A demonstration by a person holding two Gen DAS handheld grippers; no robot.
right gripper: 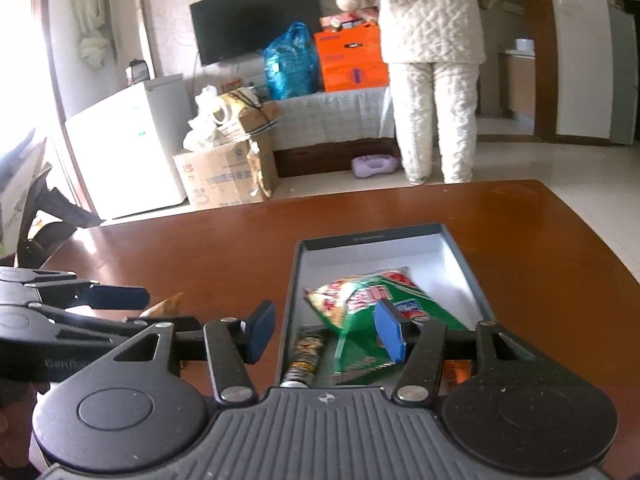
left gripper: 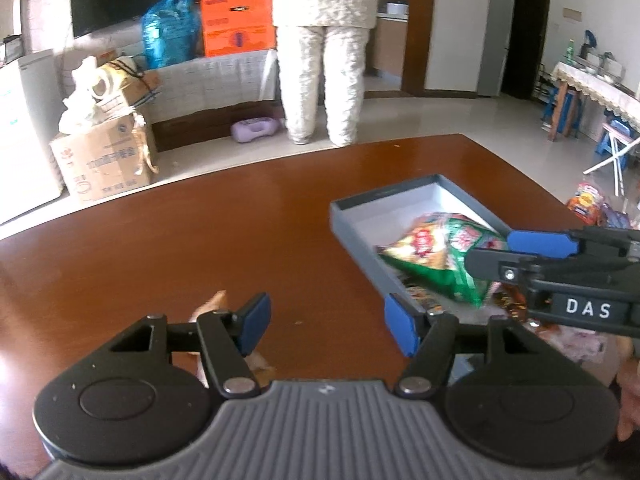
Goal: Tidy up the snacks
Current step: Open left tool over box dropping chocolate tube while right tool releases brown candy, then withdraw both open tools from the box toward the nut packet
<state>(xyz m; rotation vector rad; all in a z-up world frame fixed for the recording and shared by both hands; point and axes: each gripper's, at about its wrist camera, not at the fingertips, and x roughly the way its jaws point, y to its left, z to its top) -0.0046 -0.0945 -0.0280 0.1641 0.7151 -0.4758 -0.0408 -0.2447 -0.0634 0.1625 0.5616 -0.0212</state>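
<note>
A grey box (left gripper: 360, 254) with a white inside stands on the brown table (left gripper: 180, 236). In it lies a green and red snack bag (left gripper: 436, 250) on top of darker packs (left gripper: 424, 296). My left gripper (left gripper: 328, 326) is open over the bare table just left of the box, with nothing between its blue pads. A tan snack pack (left gripper: 214, 304) lies behind its left finger. My right gripper (right gripper: 326, 330) is open above the box's near end (right gripper: 291, 280), over the green bag (right gripper: 360, 300) and a dark tube-shaped pack (right gripper: 304, 354), its pads gripping nothing.
A person (left gripper: 324, 40) in white quilted clothes stands beyond the table's far edge. Behind are cardboard boxes (left gripper: 104, 160), an orange box (left gripper: 236, 20), a blue bag (left gripper: 170, 28) and a white fridge (right gripper: 128, 140). Snack packs (left gripper: 588, 200) lie on the floor at right.
</note>
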